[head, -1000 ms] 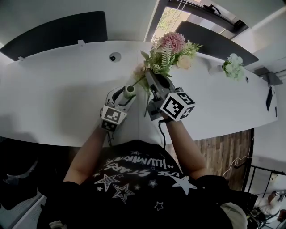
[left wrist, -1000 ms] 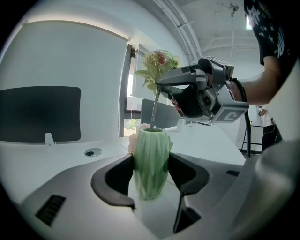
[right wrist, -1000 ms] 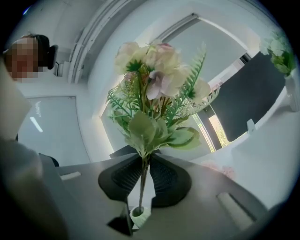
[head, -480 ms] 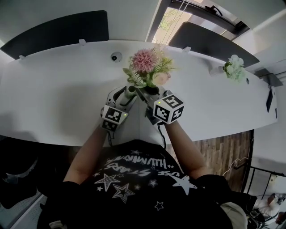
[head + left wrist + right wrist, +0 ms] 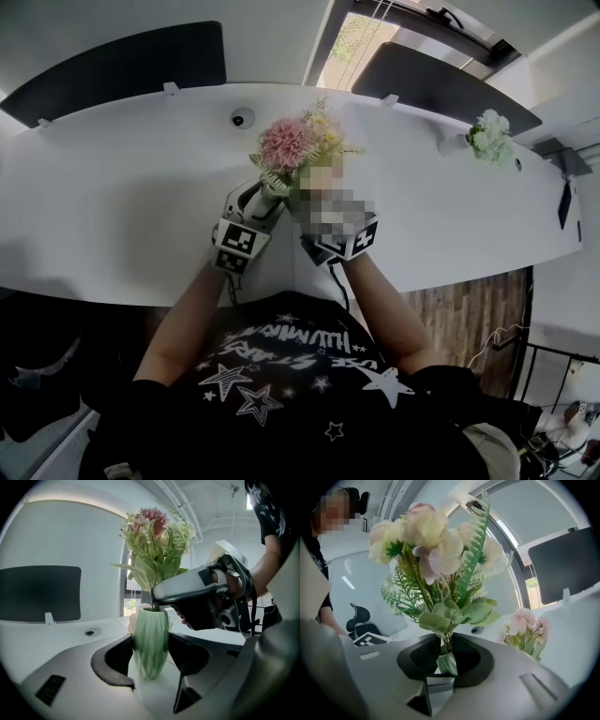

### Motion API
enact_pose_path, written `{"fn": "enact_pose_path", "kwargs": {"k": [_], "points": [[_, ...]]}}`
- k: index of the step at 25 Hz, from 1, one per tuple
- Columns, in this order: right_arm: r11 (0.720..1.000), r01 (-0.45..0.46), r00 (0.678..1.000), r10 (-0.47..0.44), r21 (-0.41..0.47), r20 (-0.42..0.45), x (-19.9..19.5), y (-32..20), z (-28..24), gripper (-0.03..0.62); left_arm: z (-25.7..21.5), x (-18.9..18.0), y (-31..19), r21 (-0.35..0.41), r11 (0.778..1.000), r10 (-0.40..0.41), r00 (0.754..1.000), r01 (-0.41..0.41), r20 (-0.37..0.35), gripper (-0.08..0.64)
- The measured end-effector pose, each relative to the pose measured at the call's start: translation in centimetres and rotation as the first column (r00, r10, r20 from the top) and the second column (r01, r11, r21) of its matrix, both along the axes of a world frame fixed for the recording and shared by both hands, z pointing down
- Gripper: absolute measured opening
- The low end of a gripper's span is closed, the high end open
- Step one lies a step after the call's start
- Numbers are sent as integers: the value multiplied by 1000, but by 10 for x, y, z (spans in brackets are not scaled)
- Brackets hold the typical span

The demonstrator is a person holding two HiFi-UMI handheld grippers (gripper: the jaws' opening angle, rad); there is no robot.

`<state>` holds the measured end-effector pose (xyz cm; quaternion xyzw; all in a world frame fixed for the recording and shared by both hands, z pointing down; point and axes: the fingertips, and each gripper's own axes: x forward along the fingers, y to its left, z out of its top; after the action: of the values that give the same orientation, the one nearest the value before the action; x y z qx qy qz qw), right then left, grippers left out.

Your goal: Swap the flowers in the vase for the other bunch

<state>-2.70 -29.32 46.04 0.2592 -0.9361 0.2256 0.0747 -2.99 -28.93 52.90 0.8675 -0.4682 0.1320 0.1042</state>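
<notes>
Bunch (image 5: 289, 145) lower vs earlier, stems now in vase (image 5: 150, 625); R claw (image 5: 443, 656) just opening round them, loose; L claw (image 5: 151, 645) grips vase.

Below us a white curved counter (image 5: 122, 206) carries a pale green vase (image 5: 270, 195), which sits between the fingers of our left gripper (image 5: 259, 201). A bunch of pink and cream flowers with green fern leaves (image 5: 291, 148) stands over the vase. Our right gripper (image 5: 305, 195), partly blurred, has just been opening its fingers at that bunch's stems. A second, white-and-green bunch (image 5: 489, 139) is well apart, at the counter's far right.
</notes>
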Motion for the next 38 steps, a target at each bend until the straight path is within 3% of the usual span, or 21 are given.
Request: {"fn": "enact_pose_path", "kwargs": {"k": [11, 20, 24, 30, 34, 38], "points": [[998, -61, 998, 62, -36, 28, 8, 11, -4, 137, 4, -1, 4, -9, 999, 31, 998, -31, 47, 245], [982, -182, 982, 184, -52, 39, 35, 23, -3, 147, -2, -18, 16, -24, 1000, 3, 1000, -3, 18, 247], [954, -291, 955, 294, -66, 41, 54, 26, 3, 139, -8, -27, 29, -14, 1000, 8, 1000, -8, -4, 245], [886, -458, 887, 461, -77, 35, 78, 33, 12, 26, -14, -41, 43, -19, 999, 33, 996, -35, -78, 240], [859, -507, 856, 511, -73, 73, 88, 38, 9, 5, -11, -44, 48, -8, 998, 69, 997, -69, -29, 152], [849, -524, 840, 528, -63, 128, 96, 44, -2, 3, -22, -45, 51, 29, 998, 58, 998, -57, -10, 76]]}}
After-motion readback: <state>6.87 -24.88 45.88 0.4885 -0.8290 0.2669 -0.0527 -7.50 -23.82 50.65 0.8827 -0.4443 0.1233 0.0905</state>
